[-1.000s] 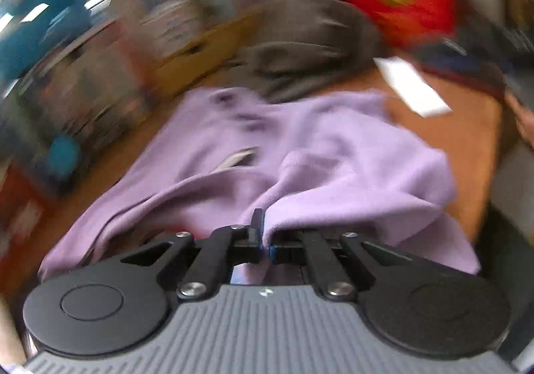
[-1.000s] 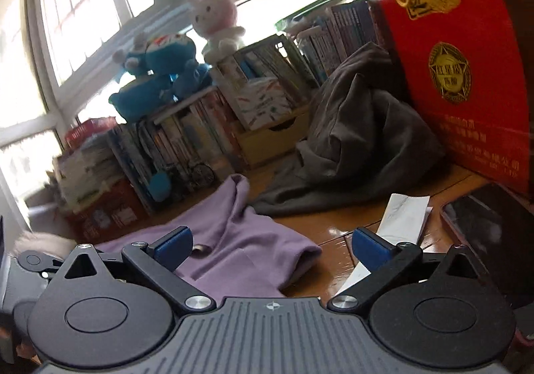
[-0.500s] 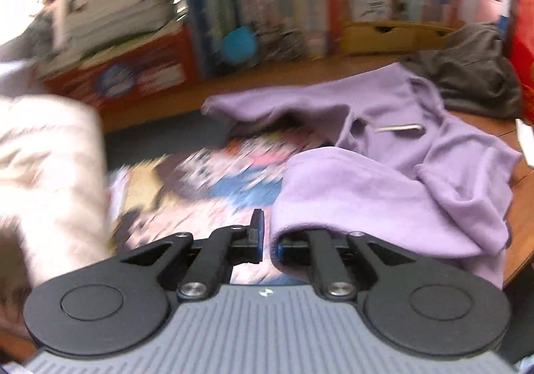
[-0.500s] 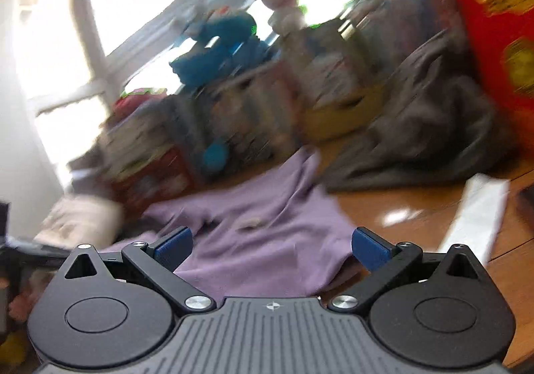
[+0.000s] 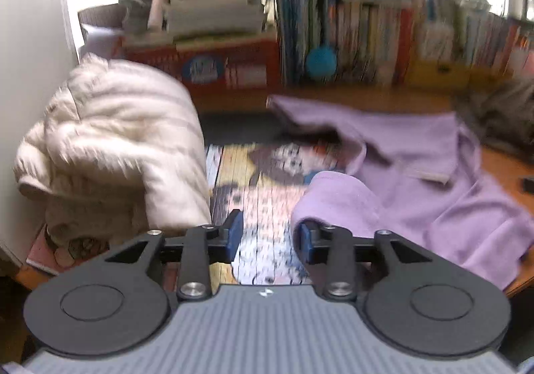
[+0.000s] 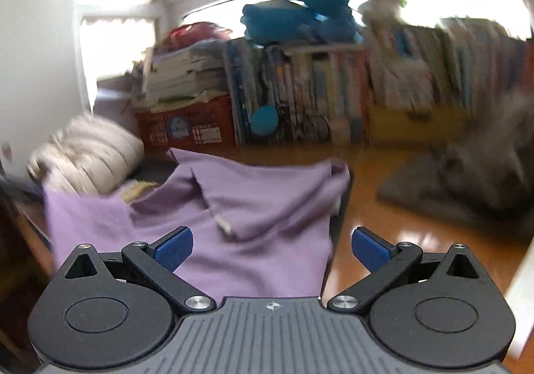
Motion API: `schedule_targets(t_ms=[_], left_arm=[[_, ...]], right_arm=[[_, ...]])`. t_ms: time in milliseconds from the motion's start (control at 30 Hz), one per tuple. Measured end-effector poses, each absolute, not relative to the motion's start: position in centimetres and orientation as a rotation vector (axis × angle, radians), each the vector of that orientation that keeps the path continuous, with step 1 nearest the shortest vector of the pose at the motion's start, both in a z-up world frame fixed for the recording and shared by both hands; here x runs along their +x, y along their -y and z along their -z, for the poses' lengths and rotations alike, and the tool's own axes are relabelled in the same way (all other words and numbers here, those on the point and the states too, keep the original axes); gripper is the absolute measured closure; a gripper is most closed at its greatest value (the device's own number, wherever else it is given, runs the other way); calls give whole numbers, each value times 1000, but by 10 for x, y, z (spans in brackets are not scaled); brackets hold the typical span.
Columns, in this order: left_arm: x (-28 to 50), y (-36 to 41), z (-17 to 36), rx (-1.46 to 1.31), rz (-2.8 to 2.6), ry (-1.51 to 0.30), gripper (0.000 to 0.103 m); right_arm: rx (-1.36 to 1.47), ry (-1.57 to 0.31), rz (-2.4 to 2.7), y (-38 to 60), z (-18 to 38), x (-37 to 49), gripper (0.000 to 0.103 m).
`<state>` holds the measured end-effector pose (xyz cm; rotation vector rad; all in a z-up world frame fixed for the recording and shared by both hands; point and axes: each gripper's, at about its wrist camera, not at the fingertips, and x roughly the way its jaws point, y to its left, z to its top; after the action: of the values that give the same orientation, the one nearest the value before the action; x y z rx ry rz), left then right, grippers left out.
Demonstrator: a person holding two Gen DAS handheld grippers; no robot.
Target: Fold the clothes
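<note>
Left gripper (image 5: pixel 268 238) just opening, nothing pinched, purple sweater (image 5: pixel 410 180) touching its right-hand pad. Right gripper (image 6: pixel 272 248) wide open above sweater spread centre-frame on wooden desk (image 6: pixel 393 227).

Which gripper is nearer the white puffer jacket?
Left. The left gripper sits right beside the white puffer jacket; the right gripper hangs over the purple garment, jacket farther off.

The left claw (image 5: pixel 268 238) has just been opening, empty between pads; the right claw (image 6: pixel 272 248) gapes wide.
</note>
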<state>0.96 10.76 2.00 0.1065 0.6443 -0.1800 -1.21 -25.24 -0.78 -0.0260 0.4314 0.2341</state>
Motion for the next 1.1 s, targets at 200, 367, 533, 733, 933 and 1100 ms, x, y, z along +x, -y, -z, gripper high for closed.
schedule_targets(t_ms=[200, 367, 533, 733, 933, 1100], left_arm=[[-13, -90, -42, 173, 291, -529, 40], [-24, -67, -61, 269, 363, -394, 29], [-2, -47, -47, 259, 528, -414, 20], [46, 17, 17, 288, 609, -620, 21], [63, 22, 28, 214, 640, -658, 21], [78, 10, 42, 242, 583, -679, 21]], right_arm=[[-320, -492, -338, 187, 24, 52, 1], [-386, -639, -341, 177, 41, 103, 36], [-262, -725, -331, 192, 38, 134, 86], [-378, -623, -120, 209, 1, 189, 91], [-372, -470, 286, 266, -49, 304, 90], [-259, -431, 186, 288, -55, 262, 2]])
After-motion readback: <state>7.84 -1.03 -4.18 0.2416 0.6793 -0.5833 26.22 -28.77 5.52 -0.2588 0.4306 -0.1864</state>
